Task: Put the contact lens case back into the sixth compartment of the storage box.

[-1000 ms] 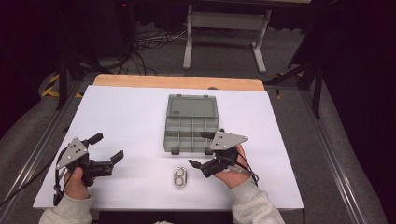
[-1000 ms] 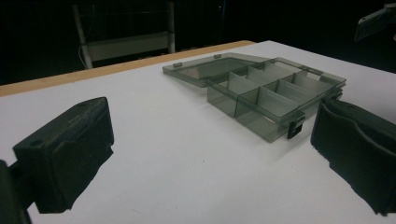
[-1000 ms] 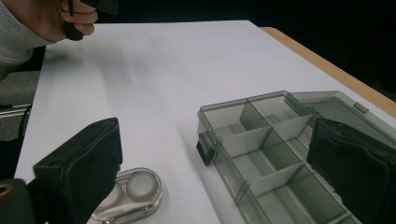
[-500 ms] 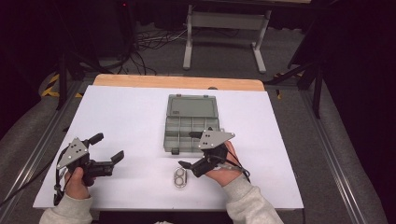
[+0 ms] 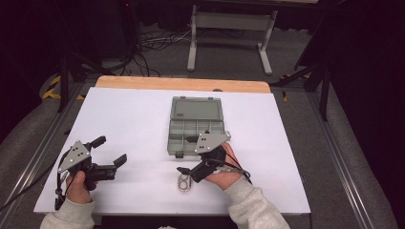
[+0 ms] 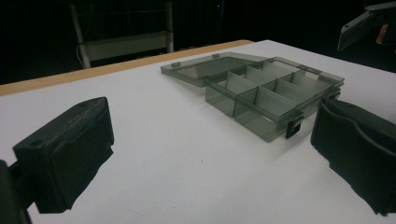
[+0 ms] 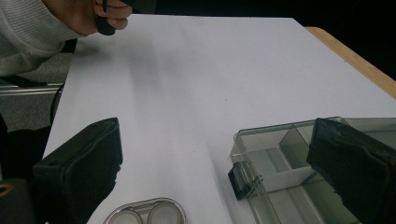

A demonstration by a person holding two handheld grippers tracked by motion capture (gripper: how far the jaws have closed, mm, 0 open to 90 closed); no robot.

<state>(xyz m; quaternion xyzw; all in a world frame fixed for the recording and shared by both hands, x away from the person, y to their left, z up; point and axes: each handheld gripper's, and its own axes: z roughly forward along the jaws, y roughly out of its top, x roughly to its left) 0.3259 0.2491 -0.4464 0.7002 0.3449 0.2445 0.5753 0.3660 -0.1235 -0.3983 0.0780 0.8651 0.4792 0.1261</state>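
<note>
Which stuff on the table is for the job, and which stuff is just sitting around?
For the job:
- small clear two-cup case, near the right gripper, whose jaws are open
- open grey compartment box

Just there:
- left gripper, open and holding nothing
- white table cover
- metal stand and cables on the floor behind the table

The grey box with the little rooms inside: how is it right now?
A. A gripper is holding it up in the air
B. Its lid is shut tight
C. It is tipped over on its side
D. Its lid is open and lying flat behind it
D: the grey box sits on the table with its lid folded flat behind, compartments showing.
</note>
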